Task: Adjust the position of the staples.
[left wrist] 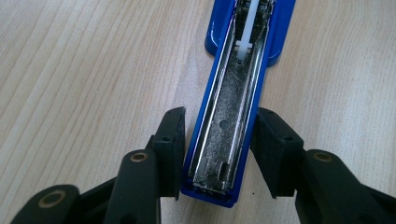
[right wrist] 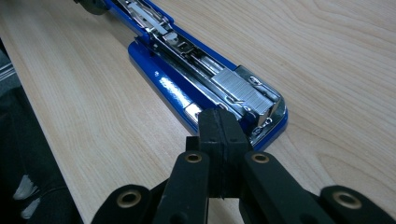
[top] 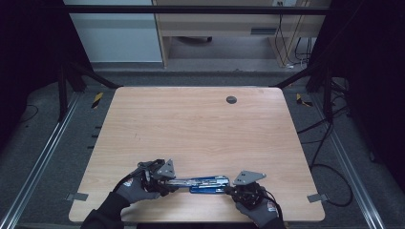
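Note:
A blue stapler point(top: 205, 183) lies swung open flat near the table's front edge, its metal insides facing up. My left gripper point(top: 167, 180) holds its left end: in the left gripper view the two pads press on both sides of the blue upper arm point(left wrist: 229, 140), and my left gripper point(left wrist: 217, 154) points along it. My right gripper point(top: 228, 190) is at the stapler's right end. In the right gripper view its jaws are pressed together with nothing seen between them, and my right gripper point(right wrist: 219, 126) sits at the stapler base point(right wrist: 163, 88), just before a strip of staples point(right wrist: 243, 88) in the magazine.
The wooden table point(top: 191, 124) has a round dark grommet point(top: 231, 99) at the back. Its front edge runs just below both gloved hands. Metal rails and cables lie on the floor at either side.

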A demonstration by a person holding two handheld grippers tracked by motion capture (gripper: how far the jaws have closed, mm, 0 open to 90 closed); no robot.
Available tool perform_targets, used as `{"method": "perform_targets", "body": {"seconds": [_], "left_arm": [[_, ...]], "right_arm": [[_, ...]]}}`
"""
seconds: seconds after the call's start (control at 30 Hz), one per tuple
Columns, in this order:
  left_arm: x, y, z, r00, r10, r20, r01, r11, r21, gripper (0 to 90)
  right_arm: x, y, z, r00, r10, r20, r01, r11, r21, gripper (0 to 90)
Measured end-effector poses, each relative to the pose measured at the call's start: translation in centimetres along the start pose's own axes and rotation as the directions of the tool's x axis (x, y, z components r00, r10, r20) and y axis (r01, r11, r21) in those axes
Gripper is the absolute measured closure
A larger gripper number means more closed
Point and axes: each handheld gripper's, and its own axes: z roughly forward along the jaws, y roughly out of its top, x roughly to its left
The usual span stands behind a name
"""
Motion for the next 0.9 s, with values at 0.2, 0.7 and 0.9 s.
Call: {"method": "perform_targets", "body": {"seconds": [0.2, 0.7, 0.9], "left_arm": [[0.01, 0.11, 0.01, 1.0000, 0.007, 0.004, -0.007, 1.0000, 0.007, 56.7], [0.06, 0.24, -0.08, 0.9995, 0.026, 0.019, -0.026, 0.9995, 0.020, 59.0], [0.06, 0.26, -0.06, 0.9995, 0.027, 0.018, -0.027, 0.9994, 0.021, 58.8]], "right_arm": [[-0.17, -0.05, 0.25, 1.0000, 0.001, 0.009, -0.002, 1.000, 0.007, 90.0], [0.32, 0.03, 0.77, 0.9996, -0.027, -0.003, 0.027, 0.999, 0.019, 90.0], [0.05, 0.02, 0.71, 0.9998, -0.012, 0.017, 0.012, 1.000, -0.001, 90.0]]}}
